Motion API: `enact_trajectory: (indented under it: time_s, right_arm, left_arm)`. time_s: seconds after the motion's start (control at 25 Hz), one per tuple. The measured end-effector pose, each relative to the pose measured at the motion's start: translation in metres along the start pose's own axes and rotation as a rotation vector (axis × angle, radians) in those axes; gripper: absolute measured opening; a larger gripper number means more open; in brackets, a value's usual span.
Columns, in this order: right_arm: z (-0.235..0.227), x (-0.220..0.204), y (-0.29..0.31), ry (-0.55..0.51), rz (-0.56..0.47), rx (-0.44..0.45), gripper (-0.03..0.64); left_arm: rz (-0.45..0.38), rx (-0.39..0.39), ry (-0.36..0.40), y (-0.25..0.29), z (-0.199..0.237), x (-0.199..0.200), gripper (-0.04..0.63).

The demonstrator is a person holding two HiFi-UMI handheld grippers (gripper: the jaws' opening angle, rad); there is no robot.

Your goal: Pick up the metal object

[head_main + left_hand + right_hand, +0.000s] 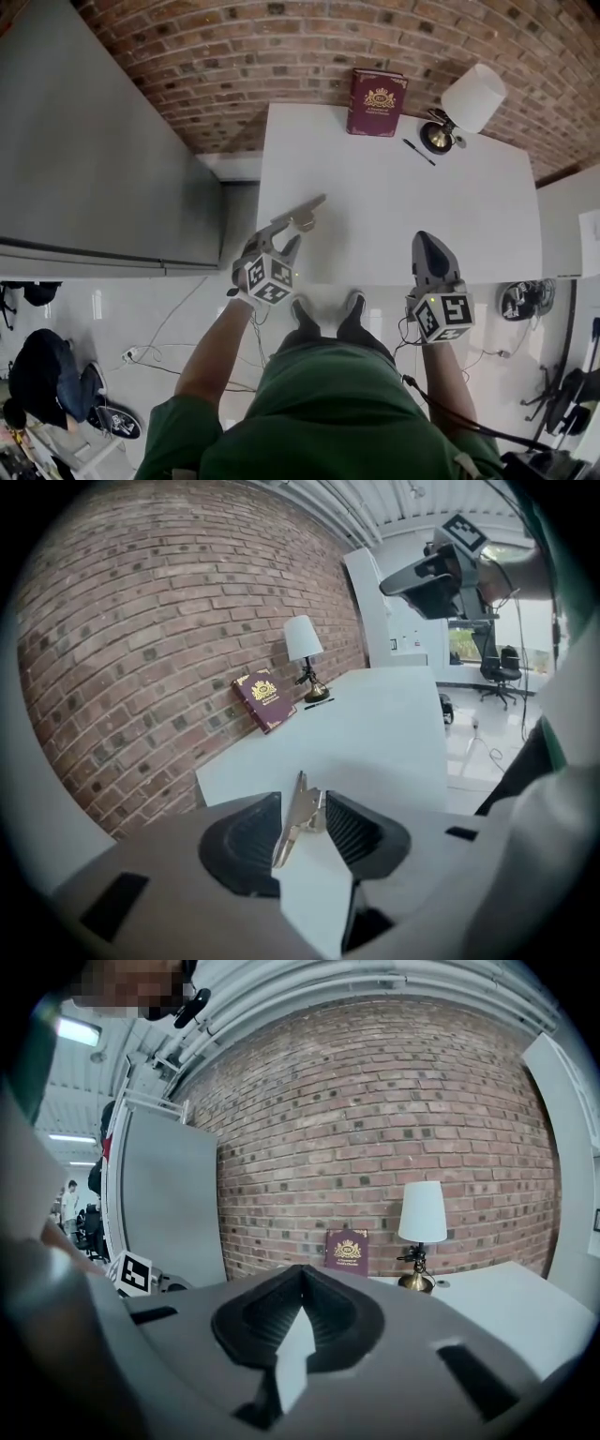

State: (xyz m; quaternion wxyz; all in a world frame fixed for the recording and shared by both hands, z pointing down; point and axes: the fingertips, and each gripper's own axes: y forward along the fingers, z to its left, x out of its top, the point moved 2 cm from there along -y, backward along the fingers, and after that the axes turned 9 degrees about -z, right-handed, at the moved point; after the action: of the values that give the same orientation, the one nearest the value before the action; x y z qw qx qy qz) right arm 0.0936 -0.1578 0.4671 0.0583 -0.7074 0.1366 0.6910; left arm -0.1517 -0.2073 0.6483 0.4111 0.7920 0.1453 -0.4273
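Metal object (292,832) looks thin, stiff, light, slippery; clamp across its flat faces. Left gripper (302,803) jaws stand apart around it; right gripper (300,1277) closed, empty.

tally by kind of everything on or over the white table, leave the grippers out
book: 1
lamp: 1
pen: 1
metal object: 1
total: 4
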Motion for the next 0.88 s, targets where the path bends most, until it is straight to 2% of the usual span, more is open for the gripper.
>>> enact_trajectory:
  time_s: [0.28, 0.48, 0.64, 0.88]
  right_arm:
    - [-0.028, 0.004, -0.015, 0.013, -0.013, -0.026, 0.003]
    - [-0.065, 0.002, -0.036, 0.025, -0.004, -0.095, 0.003]
    - [-0.094, -0.005, -0.053, 0.044, 0.014, -0.148, 0.003]
    - [-0.117, -0.016, -0.062, 0.065, 0.038, -0.182, 0.003]
  left_arm:
    - [0.109, -0.032, 0.071, 0.032, -0.013, -0.008, 0.148]
    - [0.172, -0.043, 0.082, 0.06, -0.019, -0.011, 0.129]
    - [0.257, -0.067, 0.123, 0.082, -0.028, -0.028, 0.127]
    - [0.31, -0.036, 0.139, 0.1, -0.03, -0.039, 0.107]
